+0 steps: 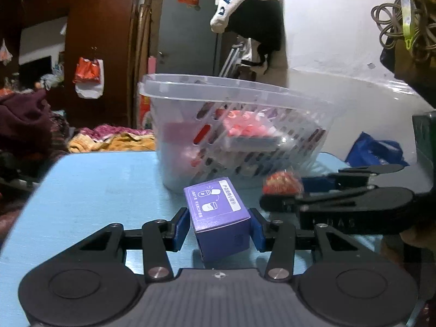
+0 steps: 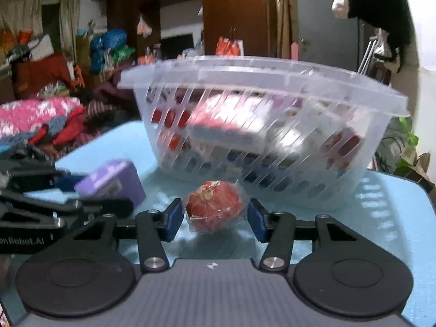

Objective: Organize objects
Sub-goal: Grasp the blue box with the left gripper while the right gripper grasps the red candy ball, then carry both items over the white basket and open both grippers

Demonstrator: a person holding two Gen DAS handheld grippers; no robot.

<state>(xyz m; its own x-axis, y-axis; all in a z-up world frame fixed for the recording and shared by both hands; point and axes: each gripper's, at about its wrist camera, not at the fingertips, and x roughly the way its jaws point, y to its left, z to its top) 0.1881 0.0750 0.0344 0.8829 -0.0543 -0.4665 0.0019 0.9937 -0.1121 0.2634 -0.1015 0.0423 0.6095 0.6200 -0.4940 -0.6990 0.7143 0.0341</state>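
A small purple box [image 1: 218,215] stands on the blue table [image 1: 103,185] between the blue pads of my left gripper [image 1: 220,227]; the pads touch its sides, so the gripper is shut on it. The box also shows in the right wrist view [image 2: 111,181]. A red wrapped snack [image 2: 215,207] lies between the pads of my right gripper [image 2: 215,220], with small gaps on both sides; that gripper is open. In the left wrist view the snack [image 1: 282,184] sits at the right gripper's tips [image 1: 275,199]. A clear slatted basket [image 2: 272,81] holding several packets stands just behind both.
The basket [image 1: 218,92] fills the middle of the table. Piles of clothes [image 2: 41,120] lie beyond the table's left edge. A blue bag [image 1: 373,150] sits off the right edge. Clothing hangs on the wall [image 1: 250,8] behind.
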